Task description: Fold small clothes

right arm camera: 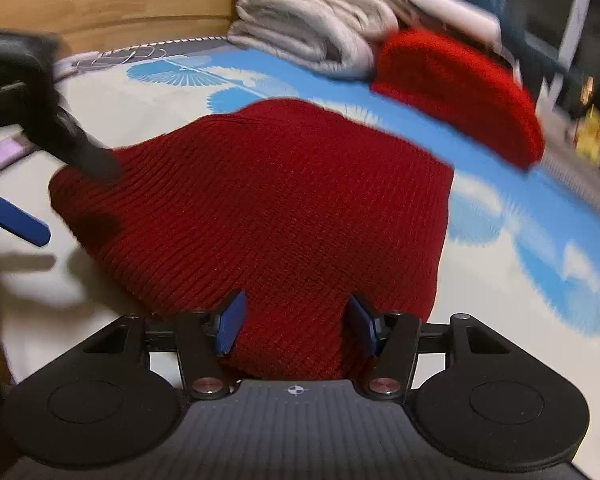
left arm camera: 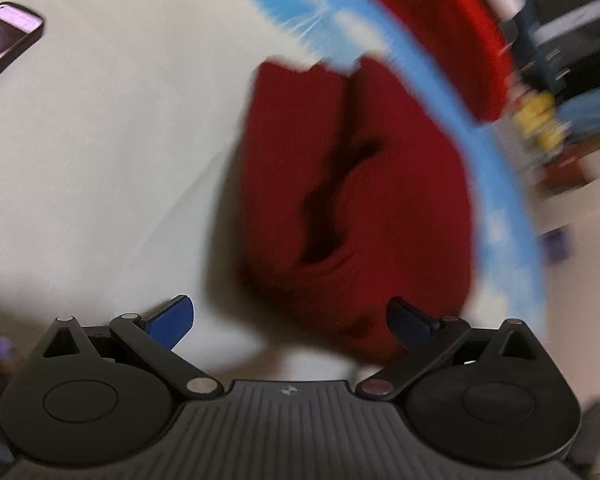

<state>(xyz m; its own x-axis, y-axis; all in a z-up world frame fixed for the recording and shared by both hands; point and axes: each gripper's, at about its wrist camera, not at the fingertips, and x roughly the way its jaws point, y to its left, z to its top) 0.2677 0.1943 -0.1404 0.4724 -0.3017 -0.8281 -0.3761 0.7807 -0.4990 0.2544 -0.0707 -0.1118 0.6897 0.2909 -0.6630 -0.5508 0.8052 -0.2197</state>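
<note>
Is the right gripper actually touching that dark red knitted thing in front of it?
Touching. In the right wrist view, the dark red knit garment fills the gap in the right gripper, lying against both blue fingers.
</note>
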